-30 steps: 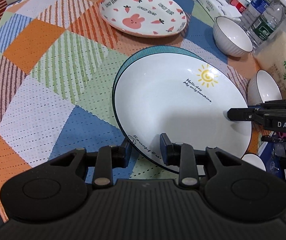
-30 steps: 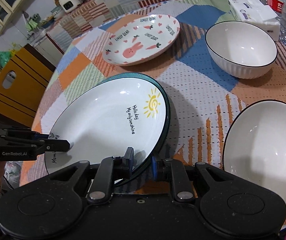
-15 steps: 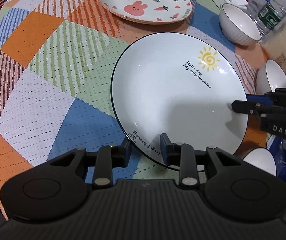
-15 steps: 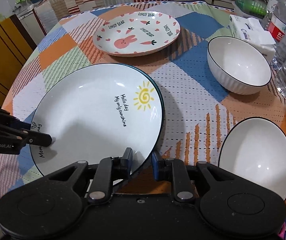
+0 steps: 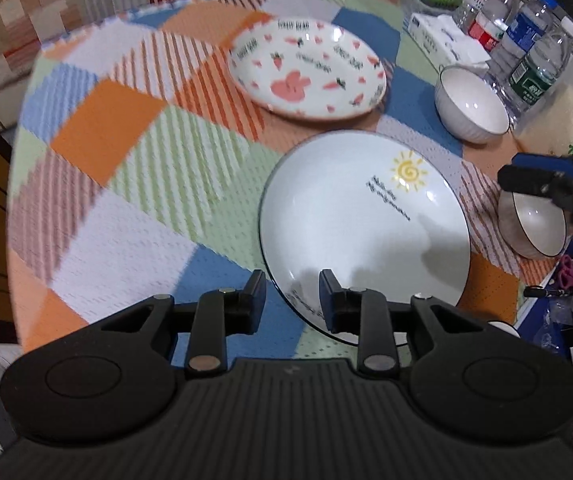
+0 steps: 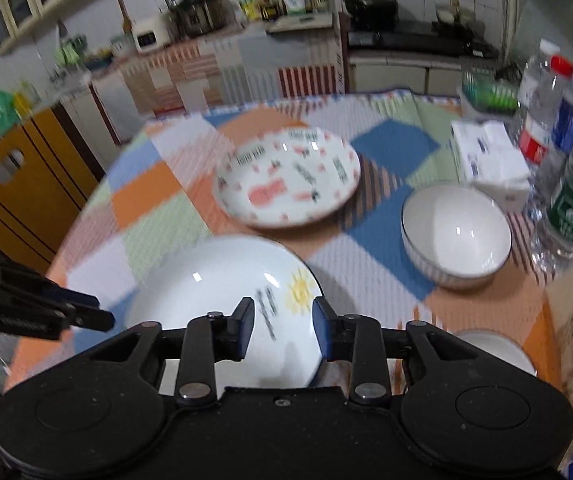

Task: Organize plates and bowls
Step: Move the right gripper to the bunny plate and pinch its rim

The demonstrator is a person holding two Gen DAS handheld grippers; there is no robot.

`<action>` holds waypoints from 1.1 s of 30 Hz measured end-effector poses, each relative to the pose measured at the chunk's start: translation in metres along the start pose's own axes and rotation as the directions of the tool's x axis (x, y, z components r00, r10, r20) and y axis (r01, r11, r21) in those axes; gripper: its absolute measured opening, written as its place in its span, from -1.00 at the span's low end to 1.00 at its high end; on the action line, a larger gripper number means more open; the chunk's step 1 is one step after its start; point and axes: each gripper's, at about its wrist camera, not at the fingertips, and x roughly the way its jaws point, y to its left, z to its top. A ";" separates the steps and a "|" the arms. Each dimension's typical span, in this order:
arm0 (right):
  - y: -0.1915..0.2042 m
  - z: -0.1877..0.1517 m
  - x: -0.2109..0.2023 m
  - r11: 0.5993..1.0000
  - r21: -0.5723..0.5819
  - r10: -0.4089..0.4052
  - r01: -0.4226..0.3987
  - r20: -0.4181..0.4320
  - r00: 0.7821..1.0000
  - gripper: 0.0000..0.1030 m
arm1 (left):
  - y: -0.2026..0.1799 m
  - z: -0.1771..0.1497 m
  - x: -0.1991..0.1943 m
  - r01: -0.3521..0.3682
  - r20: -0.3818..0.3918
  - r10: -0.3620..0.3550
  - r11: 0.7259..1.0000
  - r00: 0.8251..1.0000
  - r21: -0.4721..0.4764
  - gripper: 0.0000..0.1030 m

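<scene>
White with a dark rim and a yellow sun, the round ceramic plate (image 5: pixel 362 236) lies flat on the checked cloth-covered surface (image 5: pixel 134 184). Both tongs hover above it with nothing gripped: the left tongs (image 5: pixel 292 300) stand parted over its near edge, and the right tongs (image 6: pixel 282 326) are opening, empty. Beyond sit a rabbit-print plate (image 5: pixel 306 68) and a white ribbed bowl (image 6: pixel 456 236).

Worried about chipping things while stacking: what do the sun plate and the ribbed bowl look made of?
Sun plate: likely glazed ceramic, glossy white with sharp light glints and a printed design. Ribbed bowl: probably the same, shiny inside, fluted outer wall. Hard plastic cannot be ruled out.
</scene>
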 end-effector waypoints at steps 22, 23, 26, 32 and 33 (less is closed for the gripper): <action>0.011 0.084 -0.027 0.998 -0.032 0.063 -0.062 0.025 0.998 0.47 | 0.008 0.073 -0.049 -0.098 0.119 0.091 0.993 0.989 0.061 0.21; 0.008 0.088 -0.022 0.997 -0.020 0.076 -0.075 0.018 0.997 0.47 | 0.011 0.078 -0.044 -0.097 0.115 0.090 0.994 0.989 0.054 0.23; -0.005 0.099 0.003 0.993 0.041 0.107 -0.107 -0.012 0.994 0.47 | 0.020 0.091 -0.028 -0.079 0.111 0.076 0.996 0.991 0.028 0.39; -0.040 0.110 0.067 0.966 0.216 0.159 -0.146 -0.046 0.986 0.47 | 0.049 0.109 0.015 -0.083 0.124 0.095 0.992 0.988 -0.099 0.46; -0.044 0.109 0.076 0.960 0.238 0.164 -0.148 -0.050 0.985 0.47 | 0.053 0.112 0.024 -0.080 0.123 0.093 0.991 0.988 -0.106 0.46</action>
